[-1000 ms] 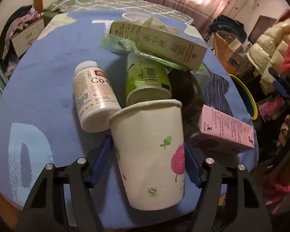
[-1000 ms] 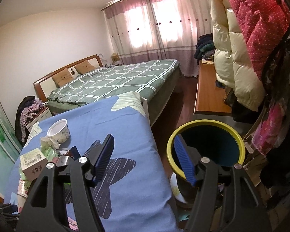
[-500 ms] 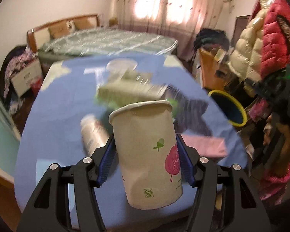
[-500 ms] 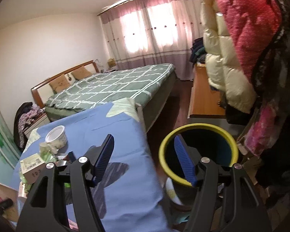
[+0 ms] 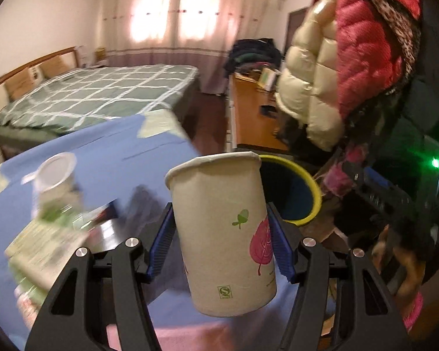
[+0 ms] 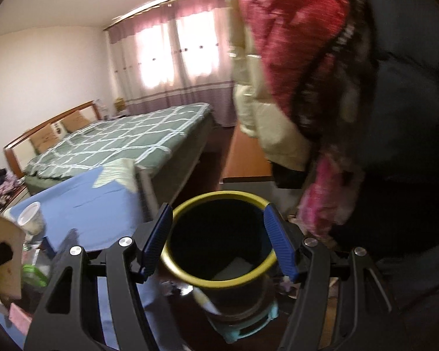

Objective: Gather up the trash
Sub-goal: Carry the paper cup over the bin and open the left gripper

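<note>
My left gripper (image 5: 219,242) is shut on a white paper cup (image 5: 222,234) with a pink leaf print and holds it upright in the air above the blue table's right edge. Behind the cup stands the yellow-rimmed trash bin (image 5: 301,193). My right gripper (image 6: 218,244) is open and empty, just in front of the same bin (image 6: 219,239), whose rim shows between the fingers. The held cup shows at the left edge of the right wrist view (image 6: 3,257).
Blurred trash lies on the blue tablecloth (image 5: 108,158): a white plastic cup (image 5: 54,172), a green packet and box (image 5: 44,239). Padded jackets (image 5: 351,67) hang on the right above the bin. A green checked bed (image 5: 102,96) lies behind.
My left gripper lifted the paper cup off the table and swung right toward the bin. My right gripper moved closer to the bin, which now fills the gap between its fingers.
</note>
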Action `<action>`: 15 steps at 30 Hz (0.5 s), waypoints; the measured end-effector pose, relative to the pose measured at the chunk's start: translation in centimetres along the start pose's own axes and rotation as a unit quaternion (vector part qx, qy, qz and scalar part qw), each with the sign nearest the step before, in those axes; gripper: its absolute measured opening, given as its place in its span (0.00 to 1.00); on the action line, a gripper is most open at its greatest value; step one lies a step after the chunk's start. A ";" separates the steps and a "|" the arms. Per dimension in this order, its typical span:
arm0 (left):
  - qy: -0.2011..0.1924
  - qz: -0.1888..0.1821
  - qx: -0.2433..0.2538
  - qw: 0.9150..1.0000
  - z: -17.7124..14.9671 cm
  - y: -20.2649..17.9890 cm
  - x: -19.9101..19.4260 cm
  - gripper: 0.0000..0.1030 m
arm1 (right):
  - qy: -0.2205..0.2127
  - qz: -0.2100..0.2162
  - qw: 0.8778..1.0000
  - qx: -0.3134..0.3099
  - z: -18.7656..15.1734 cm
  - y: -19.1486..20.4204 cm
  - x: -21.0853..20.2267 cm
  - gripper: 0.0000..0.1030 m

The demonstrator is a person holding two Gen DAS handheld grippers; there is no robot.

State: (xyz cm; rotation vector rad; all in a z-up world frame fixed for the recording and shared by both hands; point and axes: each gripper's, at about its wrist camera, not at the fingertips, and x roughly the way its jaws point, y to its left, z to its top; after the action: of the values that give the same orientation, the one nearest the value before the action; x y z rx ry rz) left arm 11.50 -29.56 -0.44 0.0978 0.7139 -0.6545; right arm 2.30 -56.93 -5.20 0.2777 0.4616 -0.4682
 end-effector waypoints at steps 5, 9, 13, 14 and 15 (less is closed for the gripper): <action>0.015 -0.020 0.014 1.000 2.5 -4.7 6.3 0.60 | 0.004 -0.025 1.000 0.014 -0.2 -2.7 0.5 0.60; 0.031 -0.025 0.021 0.999 3.9 -7.4 10.6 0.62 | 0.012 -0.037 0.999 0.025 -0.5 -4.5 1.2 0.60; 0.049 -0.040 0.006 0.998 4.9 -9.5 14.6 0.62 | 0.022 -0.042 0.998 0.035 -0.8 -5.9 2.1 0.60; 0.046 -0.033 0.009 0.998 5.1 -10.1 15.5 0.62 | 0.024 -0.042 0.998 0.036 -0.8 -6.0 2.2 0.60; 0.046 -0.023 0.010 0.999 5.3 -10.6 16.5 0.62 | 0.026 -0.042 0.998 0.037 -0.9 -6.2 2.4 0.60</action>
State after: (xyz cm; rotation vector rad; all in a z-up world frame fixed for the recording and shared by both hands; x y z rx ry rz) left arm 17.64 -48.26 -5.52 0.1308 0.8000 -0.7054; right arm 0.80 -62.82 -8.05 0.3436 0.5087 -0.5621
